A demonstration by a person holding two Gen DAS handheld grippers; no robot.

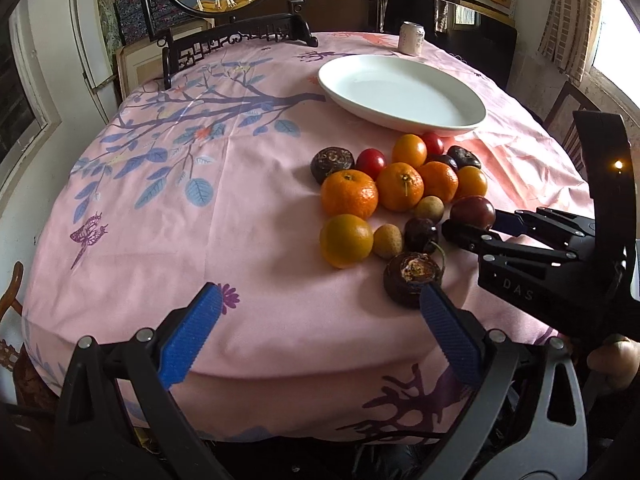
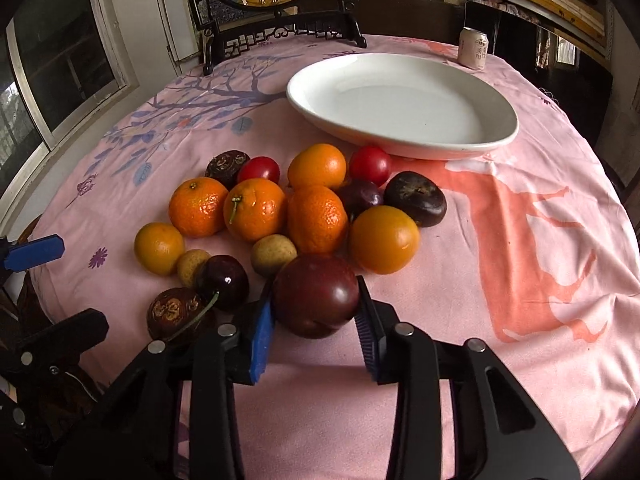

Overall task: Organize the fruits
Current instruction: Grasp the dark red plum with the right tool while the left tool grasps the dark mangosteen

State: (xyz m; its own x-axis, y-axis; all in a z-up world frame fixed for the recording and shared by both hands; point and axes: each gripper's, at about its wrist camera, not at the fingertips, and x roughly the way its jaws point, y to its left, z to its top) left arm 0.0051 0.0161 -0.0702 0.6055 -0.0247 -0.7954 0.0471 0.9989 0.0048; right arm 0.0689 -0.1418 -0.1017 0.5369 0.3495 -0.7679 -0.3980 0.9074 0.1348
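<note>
Round surface under a pink floral-print cloth (image 2: 520,240). Oval white ceramic plate (image 2: 400,104) sits far-centre, a pale drink can (image 2: 473,53) upright behind it, and a dark carved wooden stand with a round painted panel (image 2: 276,8) at the far edge. Near the plate's front rim: a tight cluster of orange mandarins (image 2: 256,208), red cherry tomatoes (image 2: 370,165), dark plums (image 2: 360,198), tan longans (image 2: 274,255), brown water chestnuts (image 2: 416,198) and one dark cherry (image 2: 224,282), mostly touching.

Daylight floods in from the windows (image 1: 618,36) at my sides, blown out to pure white on the right. My worktop (image 1: 248,200) is evenly bright with soft, faint shadows under the fruit. The white plate (image 2: 400,100) shows mild sheen. Fisheye bending curves the edges, and corners fall into black vignette. Focus stays sharp centrally.
</note>
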